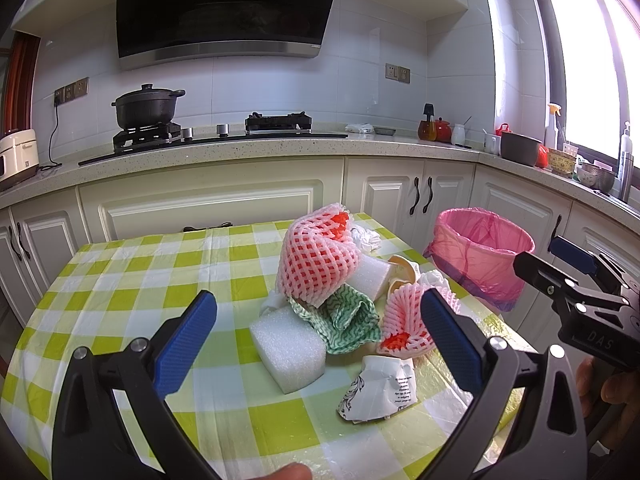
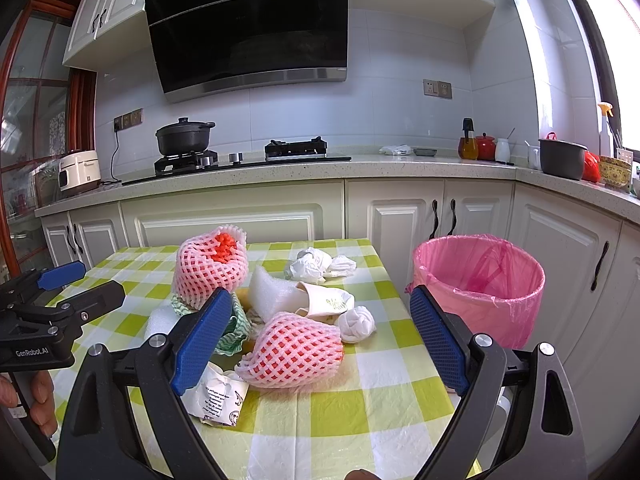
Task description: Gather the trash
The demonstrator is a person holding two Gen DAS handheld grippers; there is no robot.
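Both grippers (image 1: 318, 344) (image 2: 322, 336) gape above trash on checked tablecloth (image 1: 120, 280); bin (image 2: 480, 280) seemingly beside it.

**Kitchen setting, both wrist views**

White-tiled wall (image 1: 256, 92) behind a speckled countertop (image 1: 248, 148); cream cabinets (image 1: 208, 208) below and above. Black range hood (image 1: 224, 8) over the gas hob (image 1: 208, 136). Bright window (image 1: 576, 64) at right; wooden door frame (image 2: 24, 128) at left.

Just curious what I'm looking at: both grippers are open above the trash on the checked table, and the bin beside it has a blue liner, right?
Nearly. The bin has a pink liner, not blue, as the right wrist view shows. The left gripper and right gripper are indeed open above the trash on the table.
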